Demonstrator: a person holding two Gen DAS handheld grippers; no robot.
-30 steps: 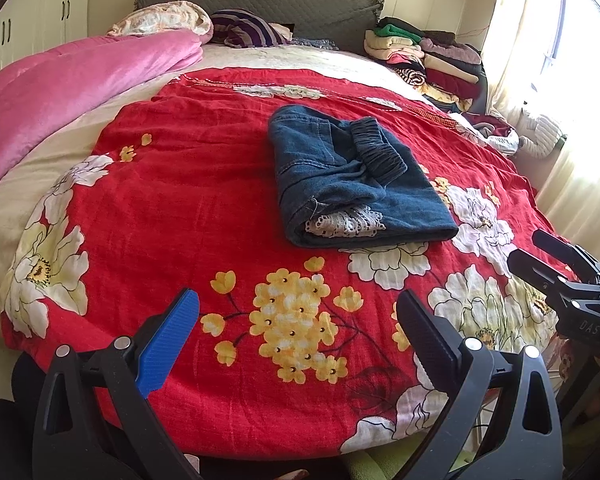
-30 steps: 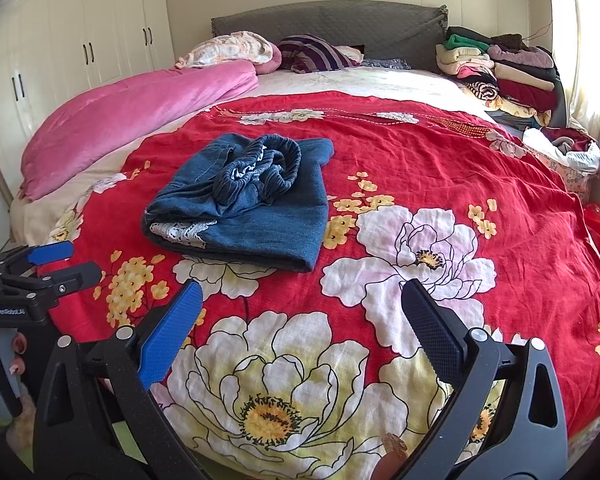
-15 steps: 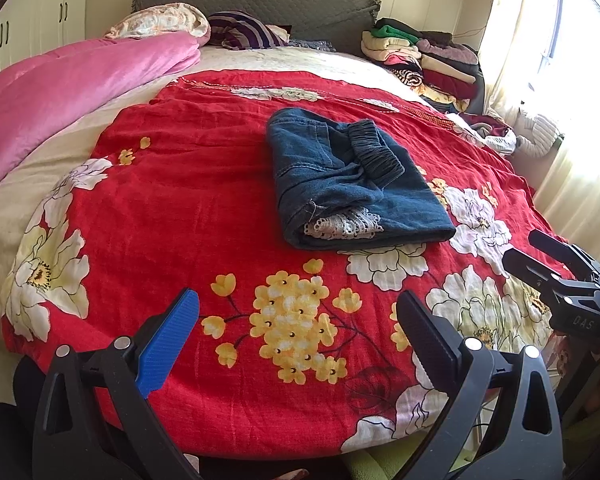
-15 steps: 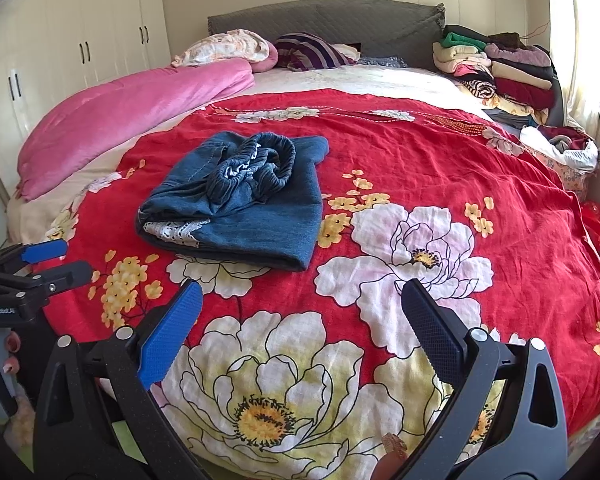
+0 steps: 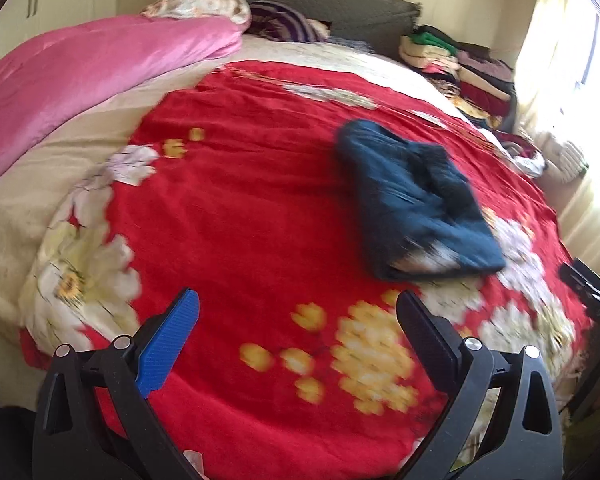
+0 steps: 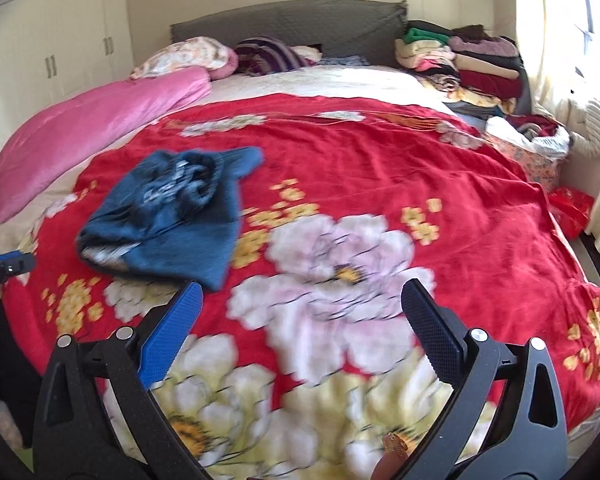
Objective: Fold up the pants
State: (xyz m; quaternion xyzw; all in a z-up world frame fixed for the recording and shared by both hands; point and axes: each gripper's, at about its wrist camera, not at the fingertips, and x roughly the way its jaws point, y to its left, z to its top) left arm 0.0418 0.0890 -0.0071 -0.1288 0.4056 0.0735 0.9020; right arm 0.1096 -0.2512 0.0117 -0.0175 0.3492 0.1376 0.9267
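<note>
The blue denim pants (image 5: 416, 204) lie folded into a compact bundle on the red floral bedspread (image 5: 240, 208). They also show in the right wrist view (image 6: 172, 212), with the elastic waistband on top. My left gripper (image 5: 296, 320) is open and empty, held near the bed's front edge, short of the pants. My right gripper (image 6: 300, 312) is open and empty over the large white flower print, to the right of the pants. Each gripper shows at the edge of the other's view, the right one (image 5: 588, 284) and the left one (image 6: 4, 266).
A pink quilt (image 5: 80, 76) lies along the bed's left side. Pillows (image 6: 204, 54) rest against the grey headboard (image 6: 292, 20). A stack of folded clothes (image 6: 464, 64) sits at the back right by the window. White wardrobes (image 6: 52, 44) stand at the left.
Both views have swung and blurred: both grippers have pulled back and turned. The pants sit further right in the left view and further left in the right view. The pants have not moved.
</note>
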